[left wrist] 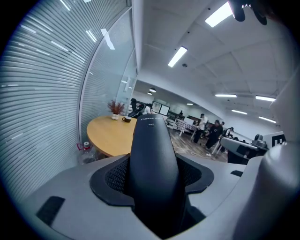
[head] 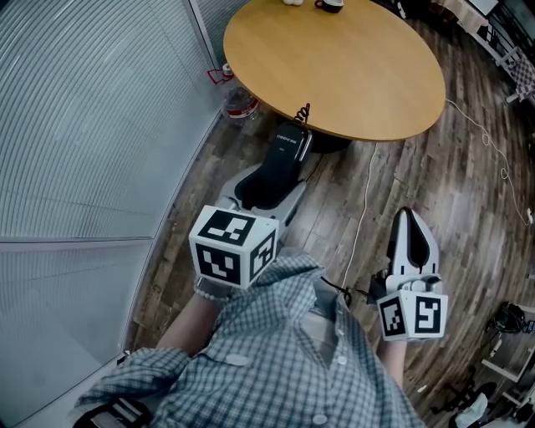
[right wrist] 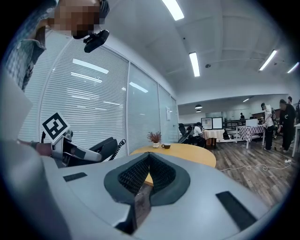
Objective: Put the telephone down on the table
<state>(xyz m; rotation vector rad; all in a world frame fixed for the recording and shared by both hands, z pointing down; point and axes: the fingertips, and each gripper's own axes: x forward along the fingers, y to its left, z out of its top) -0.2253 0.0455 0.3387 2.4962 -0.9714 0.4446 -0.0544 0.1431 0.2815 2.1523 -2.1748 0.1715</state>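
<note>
The telephone is a black handset (head: 287, 149) with a coiled cord (head: 303, 111) at its far end. My left gripper (head: 272, 180) is shut on it, and the handset (left wrist: 152, 164) fills the space between the pads in the left gripper view. It is held in the air above the floor, its tip at the near edge of the round wooden table (head: 359, 75). My right gripper (head: 411, 219) hangs lower right over the floor, shut with nothing in it. The right gripper view shows the left gripper (right wrist: 70, 151) and the handset (right wrist: 105, 147) at its left.
A cup (head: 328, 5) and a small plant (right wrist: 153, 137) stand at the table's far side. A plastic bottle (head: 240, 104) lies on the floor by the glass wall with blinds (head: 92, 125). A white cable (head: 368, 192) runs across the wooden floor. People sit at distant tables.
</note>
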